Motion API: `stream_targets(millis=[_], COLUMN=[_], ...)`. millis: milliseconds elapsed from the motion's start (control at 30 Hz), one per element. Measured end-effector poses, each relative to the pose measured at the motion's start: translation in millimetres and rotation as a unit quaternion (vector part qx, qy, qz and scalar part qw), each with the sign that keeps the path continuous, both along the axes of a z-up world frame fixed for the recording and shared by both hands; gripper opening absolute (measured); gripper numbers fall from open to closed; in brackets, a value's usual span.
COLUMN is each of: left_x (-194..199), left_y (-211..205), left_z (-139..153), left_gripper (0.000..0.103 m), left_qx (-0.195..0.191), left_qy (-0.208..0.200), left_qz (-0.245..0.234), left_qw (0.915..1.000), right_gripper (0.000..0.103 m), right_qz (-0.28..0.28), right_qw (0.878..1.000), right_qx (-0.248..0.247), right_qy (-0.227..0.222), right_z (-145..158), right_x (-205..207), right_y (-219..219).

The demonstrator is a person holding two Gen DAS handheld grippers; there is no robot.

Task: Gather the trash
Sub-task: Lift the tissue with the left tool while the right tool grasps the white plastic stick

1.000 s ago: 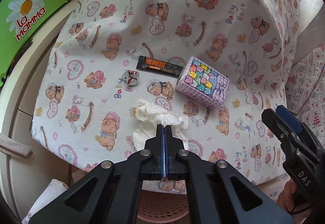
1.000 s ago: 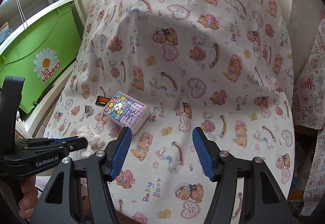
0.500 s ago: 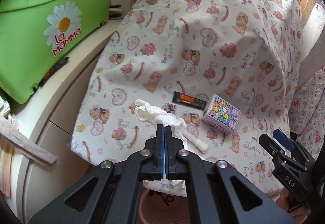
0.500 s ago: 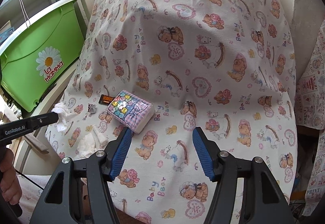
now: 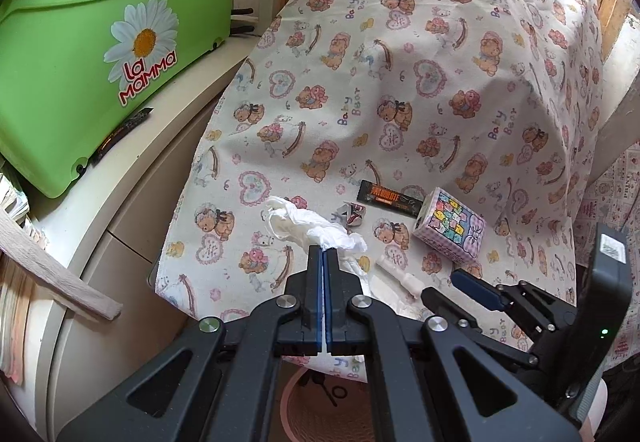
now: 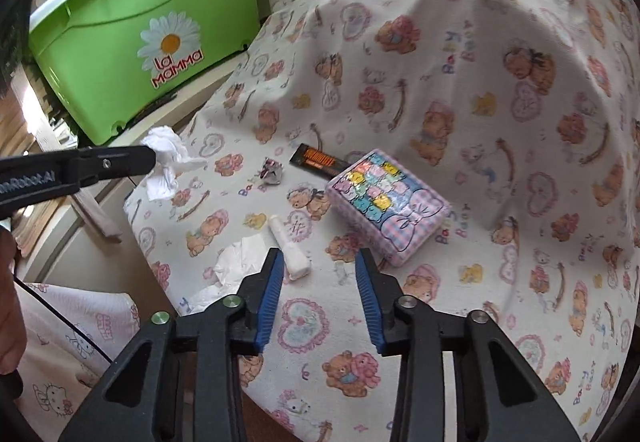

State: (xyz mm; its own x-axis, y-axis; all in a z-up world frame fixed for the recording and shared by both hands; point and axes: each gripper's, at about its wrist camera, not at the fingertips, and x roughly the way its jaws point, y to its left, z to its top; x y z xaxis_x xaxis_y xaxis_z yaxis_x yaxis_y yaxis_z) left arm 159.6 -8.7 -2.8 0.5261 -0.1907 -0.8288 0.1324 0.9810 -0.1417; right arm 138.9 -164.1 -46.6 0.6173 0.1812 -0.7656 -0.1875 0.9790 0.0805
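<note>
At the far left a green tub (image 6: pixel 132 37) with a daisy sticker sits on a cream cabinet (image 5: pixel 132 201) beside the worktop (image 6: pixel 500 113), which is draped in a teddy-bear cloth. The left gripper (image 5: pixel 324 256) has its jaws pressed together on a crumpled white tissue (image 5: pixel 304 226), held in the air over the worktop's left edge; in the right wrist view the same tissue (image 6: pixel 166 161) hangs off the tip of that gripper. Below it, a pink basket (image 5: pixel 320 402) shows under the cloth's near edge. Near the near-left corner lie a second crumpled tissue (image 6: pixel 240 266) and, just beside it, a small white tube (image 6: pixel 288 246). The right gripper (image 6: pixel 318 294) hovers above the near edge with its jaws partly apart, having just been closing, with nothing between them; the tube lies next to the left pad. Further in lie a small crushed foil wrapper (image 6: pixel 272 173), then a black and orange wrapper (image 6: pixel 316 159), and right of these a pastel checked tissue pack (image 6: pixel 388 201).
</note>
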Motion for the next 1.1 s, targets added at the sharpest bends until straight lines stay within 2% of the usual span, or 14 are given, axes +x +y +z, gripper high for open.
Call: stream_targets(millis=[233, 367, 500, 600, 833, 967, 1100], left_x=[0.4, 1.9, 2.6, 2.4, 1.2, -0.6, -0.7], left_y=[2.6, 5.6, 8.3, 9.6, 7.9, 5.3, 3.7], left_z=[-1.8, -4.3, -5.0, -4.9, -5.0, -4.9, -6.5], left_gripper=[0.0, 0.0, 0.0, 0.0, 0.0, 0.0, 0.0], left_qx=[-0.001, 0.0, 0.0, 0.0, 0.002, 0.004, 0.005], left_qy=[0.005, 0.008, 0.009, 0.01, 0.009, 0.009, 0.011], left_qz=[0.003, 0.006, 0.009, 0.01, 0.005, 0.001, -0.001], left_qw=[1.0, 1.0, 0.9999, 0.9999, 0.9999, 1.0, 0.9999], right_gripper=[0.03, 0.027, 0.017, 0.016, 0.016, 0.016, 0.016], right_qz=[0.012, 0.01, -0.011, -0.015, -0.035, -0.054, -0.064], right_qw=[1.0, 1.0, 1.0, 1.0, 0.999, 0.997, 0.996], right_qx=[-0.003, -0.02, -0.023, -0.01, -0.005, -0.018, -0.006], right_qy=[0.007, 0.006, -0.002, -0.011, -0.04, -0.055, -0.063], right_z=[-14.0, -18.0, -18.3, -12.6, 3.5, 8.5, 13.5], right_x=[11.4, 14.1, 14.0, 10.4, -6.3, -13.7, -19.4], right_y=[12.8, 17.8, 14.7, 8.6, -7.0, -14.3, -23.4])
